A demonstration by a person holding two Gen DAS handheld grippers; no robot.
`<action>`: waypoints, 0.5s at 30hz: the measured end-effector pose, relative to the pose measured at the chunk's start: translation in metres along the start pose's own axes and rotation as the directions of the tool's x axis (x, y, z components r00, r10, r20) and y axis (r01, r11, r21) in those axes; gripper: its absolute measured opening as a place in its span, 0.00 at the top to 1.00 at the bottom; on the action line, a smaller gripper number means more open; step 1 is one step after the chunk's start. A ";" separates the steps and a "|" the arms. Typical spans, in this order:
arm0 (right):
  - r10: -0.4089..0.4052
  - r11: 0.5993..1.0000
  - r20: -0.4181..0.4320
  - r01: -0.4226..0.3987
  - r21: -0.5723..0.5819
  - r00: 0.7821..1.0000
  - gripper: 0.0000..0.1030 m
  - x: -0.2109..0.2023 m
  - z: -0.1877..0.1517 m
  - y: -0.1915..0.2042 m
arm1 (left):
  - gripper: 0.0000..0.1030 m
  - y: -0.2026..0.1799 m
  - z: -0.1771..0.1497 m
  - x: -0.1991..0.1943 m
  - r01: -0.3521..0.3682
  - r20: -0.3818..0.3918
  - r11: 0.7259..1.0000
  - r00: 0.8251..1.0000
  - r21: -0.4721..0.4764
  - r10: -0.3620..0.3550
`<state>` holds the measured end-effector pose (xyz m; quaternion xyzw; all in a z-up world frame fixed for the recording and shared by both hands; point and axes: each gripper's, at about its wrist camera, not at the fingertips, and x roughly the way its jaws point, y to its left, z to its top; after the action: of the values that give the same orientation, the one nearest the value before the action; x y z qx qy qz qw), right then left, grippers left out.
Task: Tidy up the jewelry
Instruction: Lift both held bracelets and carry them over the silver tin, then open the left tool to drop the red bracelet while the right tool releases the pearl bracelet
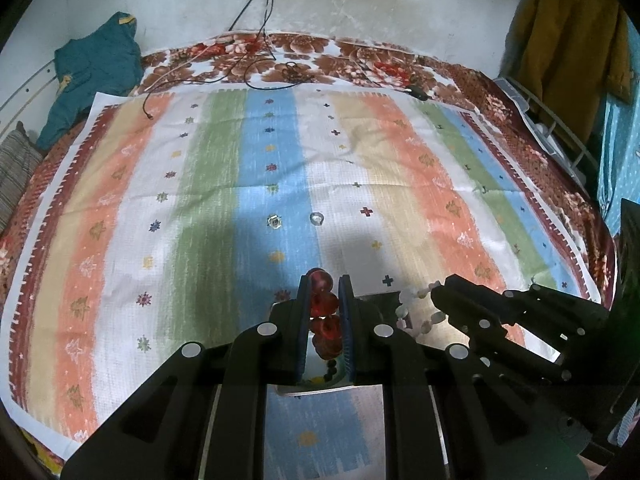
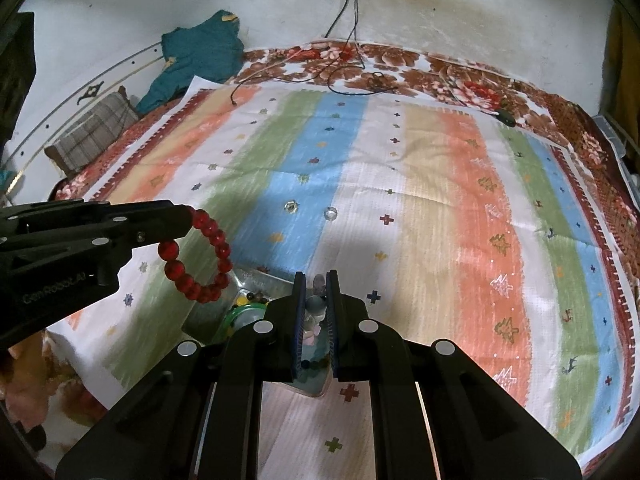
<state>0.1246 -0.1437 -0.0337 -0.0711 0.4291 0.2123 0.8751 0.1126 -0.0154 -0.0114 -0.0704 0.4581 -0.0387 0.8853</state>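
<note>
Currently mid-transfer, by judgement: both bracelets lifted, neither set down yet.

Red bead bracelet (image 2: 198,258) at left-centre of the right wrist view, hanging as a loop from the left gripper (image 1: 324,312); fingers clamped on its beads, seen lower centre of the left wrist view. Pale bead bracelet (image 1: 416,312) lower right of centre in the left view, pinched in the right gripper (image 2: 316,320), jaws closed on it.

Below the hanging loops, a shallow clear tray (image 2: 212,316) at lower left of centre in the right view, already holding small dark beads and a green-yellow piece; exact contents too blurred to name.

Further out, two small rings (image 1: 275,221) (image 1: 317,218) on the striped cloth (image 1: 400,184) at frame centre, well apart from both grippers, untouched.

Next move, as judged: lower each bracelet over the tray, open jaws, release clear of the rim. Risk: loop snagging on a finger, or draping across the tray edge. Rings then remain to be collected.
</note>
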 end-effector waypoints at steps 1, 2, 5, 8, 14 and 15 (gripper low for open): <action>0.000 1.000 -0.001 0.000 -0.001 1.000 0.89 0.000 -0.001 0.000 | 0.87 -0.001 -0.001 0.000 0.001 -0.001 1.000 1.000 0.001 -0.001; 0.000 1.000 -0.003 0.000 -0.003 1.000 0.89 0.000 -0.001 0.001 | 0.87 0.000 0.000 0.000 0.000 0.001 1.000 1.000 0.001 0.000; 0.008 1.000 -0.011 -0.008 0.004 1.000 0.89 0.002 -0.001 0.000 | 0.87 -0.001 -0.001 -0.001 0.000 0.002 1.000 1.000 0.004 0.000; 0.012 1.000 -0.023 -0.012 0.010 1.000 0.89 0.005 -0.002 0.000 | 0.87 0.000 -0.002 -0.001 -0.009 -0.004 1.000 1.000 -0.002 0.009; -0.031 0.999 -0.027 0.032 0.005 0.999 0.74 0.008 -0.001 -0.003 | 0.81 0.010 0.000 -0.002 -0.048 -0.004 0.998 0.999 -0.042 0.048; -0.030 1.000 -0.026 0.030 0.007 0.999 0.73 0.008 -0.001 -0.004 | 0.81 0.011 0.000 -0.002 -0.050 -0.006 0.998 0.999 -0.044 0.049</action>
<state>0.1295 -0.1450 -0.0409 -0.0770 0.4399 0.1968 0.8728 0.1118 -0.0045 -0.0113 -0.0786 0.4628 -0.0068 0.8830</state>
